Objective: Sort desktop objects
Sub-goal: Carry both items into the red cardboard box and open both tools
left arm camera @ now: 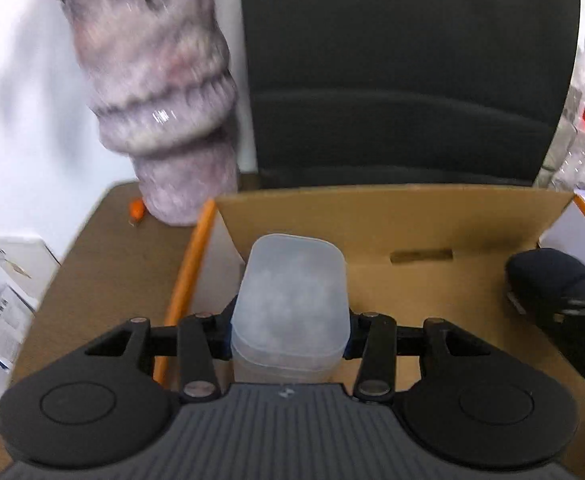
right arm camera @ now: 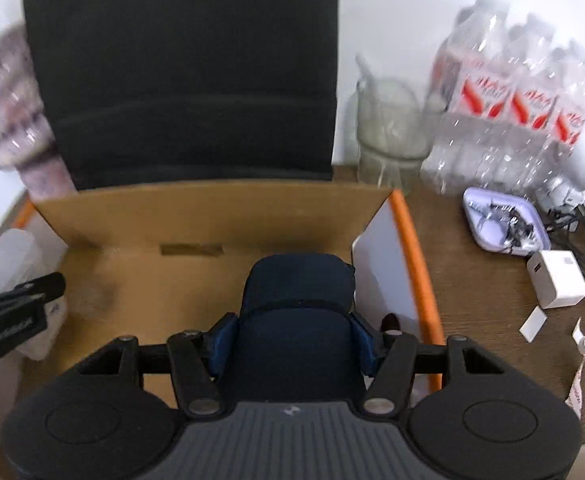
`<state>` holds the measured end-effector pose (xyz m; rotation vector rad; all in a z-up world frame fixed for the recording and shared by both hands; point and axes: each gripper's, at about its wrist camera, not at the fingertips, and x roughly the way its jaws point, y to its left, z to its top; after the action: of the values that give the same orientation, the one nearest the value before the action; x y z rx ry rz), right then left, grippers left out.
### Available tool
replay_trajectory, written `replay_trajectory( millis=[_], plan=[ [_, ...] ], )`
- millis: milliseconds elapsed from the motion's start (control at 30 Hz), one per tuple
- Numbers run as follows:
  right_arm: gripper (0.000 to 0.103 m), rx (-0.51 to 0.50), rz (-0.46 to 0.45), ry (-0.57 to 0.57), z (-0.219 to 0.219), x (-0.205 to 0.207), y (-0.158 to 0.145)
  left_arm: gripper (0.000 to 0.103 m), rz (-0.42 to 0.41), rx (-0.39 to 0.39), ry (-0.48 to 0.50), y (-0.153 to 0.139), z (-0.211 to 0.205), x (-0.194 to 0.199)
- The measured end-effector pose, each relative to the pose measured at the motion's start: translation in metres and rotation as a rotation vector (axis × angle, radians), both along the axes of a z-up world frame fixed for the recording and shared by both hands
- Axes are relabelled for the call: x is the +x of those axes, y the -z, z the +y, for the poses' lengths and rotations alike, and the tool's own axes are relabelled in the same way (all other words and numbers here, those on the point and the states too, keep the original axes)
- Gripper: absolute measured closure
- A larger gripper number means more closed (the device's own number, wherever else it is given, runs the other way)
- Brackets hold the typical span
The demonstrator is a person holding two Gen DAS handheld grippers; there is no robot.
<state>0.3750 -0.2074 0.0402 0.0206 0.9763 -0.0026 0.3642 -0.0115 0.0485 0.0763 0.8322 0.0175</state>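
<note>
The left gripper (left arm camera: 290,334) has its jaws pinching a translucent frosted plastic box (left arm camera: 292,300), rounded-rectangular, lidded, with pale lumpy contents that cannot be identified through the wall. It is held over the left end of an open cardboard carton (left arm camera: 392,280) (plain brown corrugated board inside, white outer faces, orange edging along the rim). The right gripper (right arm camera: 292,340) has its jaws clamped on a dark navy pouch (right arm camera: 298,308), soft and fabric-like with a stitched seam across it, held over the right end of the same carton; the blue pads press into both its sides. The carton floor appears bare where visible, with a strip of tape on its rear wall. The carton rests on a brown wood-grain counter (right arm camera: 484,292). Behind it stands a black upholstered chair back (right arm camera: 180,80). At the left rear is a ribbed, mottled pink-grey cylindrical container (left arm camera: 160,100), blurred. On the right side of the counter are a clear glass jar (right arm camera: 390,136), a shrink-wrapped pack of water bottles (right arm camera: 508,120) with red-and-white labels, a shallow lilac tray (right arm camera: 506,222) holding small dark metal items, and a white cube charger (right arm camera: 556,278).
</note>
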Motion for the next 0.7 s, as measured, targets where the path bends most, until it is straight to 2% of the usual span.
replay_trajectory(
  millis=[67,100,167,200,233,300,400,500,600,700],
  plan=[
    [0.041,-0.032,-0.001,0.012,0.002,0.002,0.001,0.053,0.017,-0.001,0.005,0.002,0.002,0.000],
    [0.041,-0.027,-0.002,0.022,0.000,0.001,-0.003,0.046,0.012,0.010,-0.001,-0.001,0.002,-0.001],
    [0.040,0.034,-0.033,0.025,-0.005,-0.010,-0.020,0.039,-0.019,0.007,0.003,-0.016,0.007,-0.012],
    [0.034,0.060,-0.052,0.013,-0.007,-0.016,-0.031,0.037,-0.036,-0.003,0.014,-0.026,0.008,-0.015],
    [0.023,0.076,-0.072,0.001,-0.009,-0.025,-0.044,0.036,-0.052,-0.008,0.017,-0.038,0.011,-0.023],
    [0.014,0.089,-0.094,-0.017,-0.010,-0.044,-0.067,0.021,-0.072,-0.028,0.019,-0.062,0.017,-0.043],
    [0.014,0.100,-0.104,-0.059,-0.008,-0.073,-0.091,0.011,-0.061,-0.057,0.039,-0.087,0.023,-0.074],
    [0.013,0.117,-0.120,-0.080,-0.005,-0.104,-0.104,0.002,-0.019,-0.090,0.048,-0.096,0.029,-0.107],
    [0.013,0.122,-0.126,-0.098,-0.002,-0.133,-0.108,0.000,0.016,-0.096,0.051,-0.092,0.031,-0.136],
    [0.013,0.088,-0.168,-0.091,-0.005,-0.176,-0.107,0.000,0.003,-0.061,0.047,-0.087,0.041,-0.171]
  ],
)
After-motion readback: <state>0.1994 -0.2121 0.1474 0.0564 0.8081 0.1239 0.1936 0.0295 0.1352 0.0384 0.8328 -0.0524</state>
